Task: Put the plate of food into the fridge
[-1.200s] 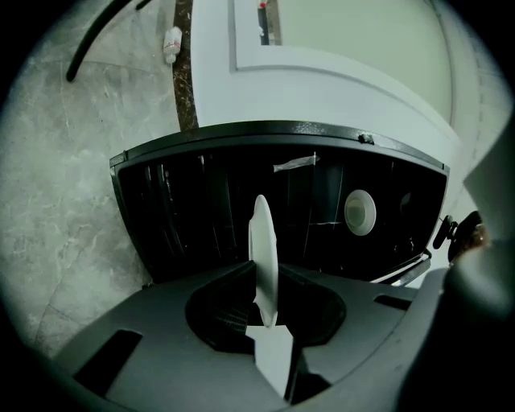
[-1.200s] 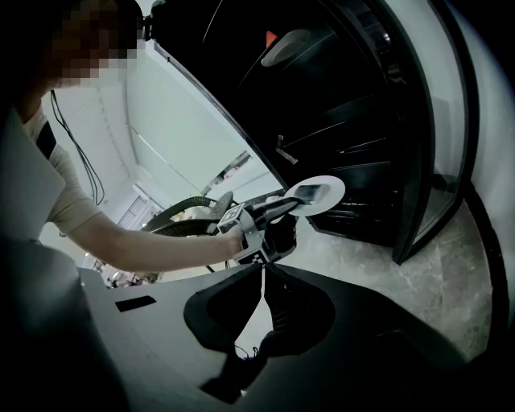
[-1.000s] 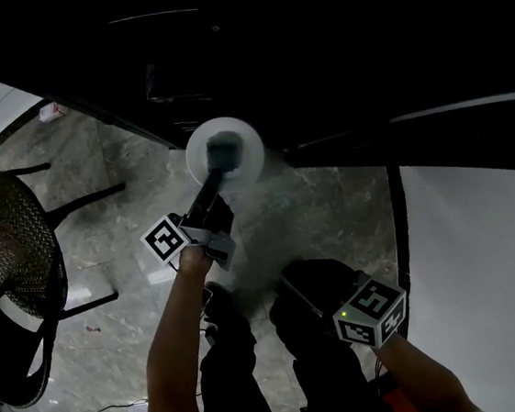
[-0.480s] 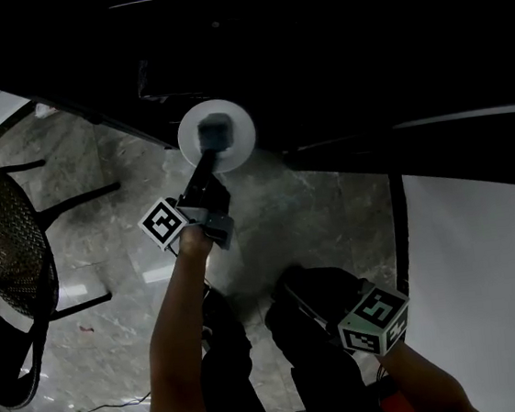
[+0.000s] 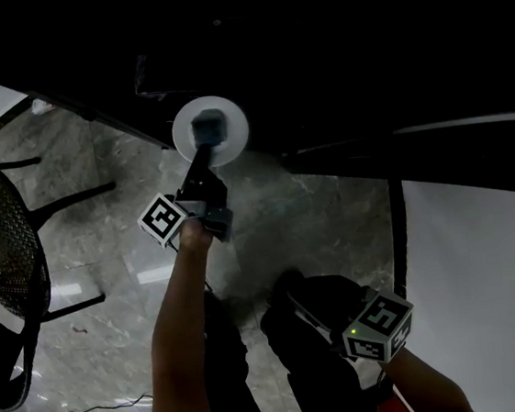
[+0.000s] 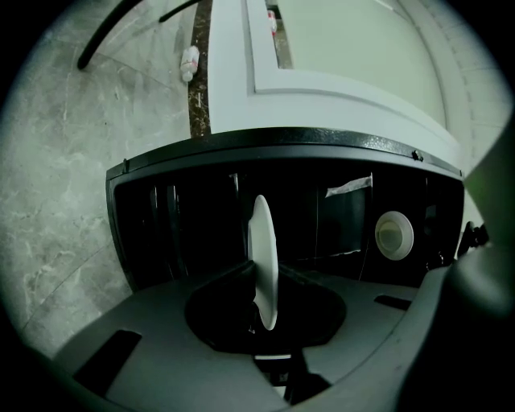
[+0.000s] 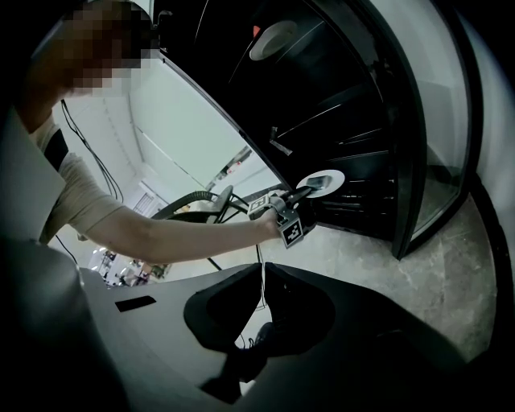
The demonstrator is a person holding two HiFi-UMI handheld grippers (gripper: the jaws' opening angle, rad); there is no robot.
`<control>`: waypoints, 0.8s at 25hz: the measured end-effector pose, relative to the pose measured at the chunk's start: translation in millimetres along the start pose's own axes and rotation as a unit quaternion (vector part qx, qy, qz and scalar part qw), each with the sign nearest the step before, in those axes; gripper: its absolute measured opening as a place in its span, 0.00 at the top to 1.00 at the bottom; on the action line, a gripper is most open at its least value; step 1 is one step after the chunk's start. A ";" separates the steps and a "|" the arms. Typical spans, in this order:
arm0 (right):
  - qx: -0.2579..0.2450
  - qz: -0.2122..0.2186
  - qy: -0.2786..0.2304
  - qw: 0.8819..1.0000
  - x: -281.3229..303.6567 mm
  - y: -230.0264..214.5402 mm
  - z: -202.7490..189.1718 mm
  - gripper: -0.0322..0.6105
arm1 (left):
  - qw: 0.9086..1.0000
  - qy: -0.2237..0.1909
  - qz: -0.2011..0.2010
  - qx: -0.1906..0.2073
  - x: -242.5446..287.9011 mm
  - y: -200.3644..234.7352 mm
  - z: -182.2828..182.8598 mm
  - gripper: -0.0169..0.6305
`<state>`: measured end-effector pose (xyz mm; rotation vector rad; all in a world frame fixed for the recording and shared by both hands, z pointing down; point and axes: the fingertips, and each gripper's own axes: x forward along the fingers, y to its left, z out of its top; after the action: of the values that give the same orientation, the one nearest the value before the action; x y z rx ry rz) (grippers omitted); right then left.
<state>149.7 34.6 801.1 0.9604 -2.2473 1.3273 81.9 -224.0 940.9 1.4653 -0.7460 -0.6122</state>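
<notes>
Holding the plate [image 5: 233, 131] by its near rim in the left gripper [image 5: 206, 143], pinching the thin edge with fingers [image 6: 225, 281] closed almost together on it. Easing it a little nearer the dark mouth of the fridge [image 6: 338, 233] than a second ago. Hovering it now right at the front of the opening, above the floor [image 5: 101, 209], not yet resting on anything. Seeing no food on the white face from any view, and finding it too dim to say more. Hanging the right gripper [image 5: 294, 296] low by the legs with its fingers shut on nothing, well apart from the plate and from the chair [image 5: 4, 248] off to the left.

Judging the step in hand as the insertion itself. Doing it well probably coming down to a few things:

- Keeping the plate flat, since gripping one rim is leaving the far side free to droop.
- Lining the far rim up with a gap between the black shelves [image 7: 358, 201] before pushing in.
- Going in slowly and straight, staying clear of the round pale object [image 6: 394, 235] further along inside and of what looks like the open door [image 7: 414, 145] on the right.
- Lowering until the base is sitting fully on a shelf, and only then spreading the fingers.

Watching the dark interior closely, the shelf edges being hard to pick out.
</notes>
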 end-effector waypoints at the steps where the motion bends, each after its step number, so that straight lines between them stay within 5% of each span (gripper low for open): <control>1: 0.002 0.001 0.002 1.000 -0.3 -0.4 -2.2 0.91 | 1.000 -0.003 0.002 0.001 0.7 1.8 0.8 0.89; 12: 0.006 0.003 0.009 1.000 5.5 3.0 -5.1 0.91 | 1.000 -0.018 0.021 0.011 16.1 12.6 22.0 0.89; 20: 0.004 0.001 0.015 1.000 7.2 5.6 -7.0 0.91 | 0.999 -0.009 0.013 0.048 31.0 4.5 29.3 0.75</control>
<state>140.5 39.8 805.4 0.9344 -2.2224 1.3441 79.1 -266.5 946.5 1.5367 -0.8161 -0.5766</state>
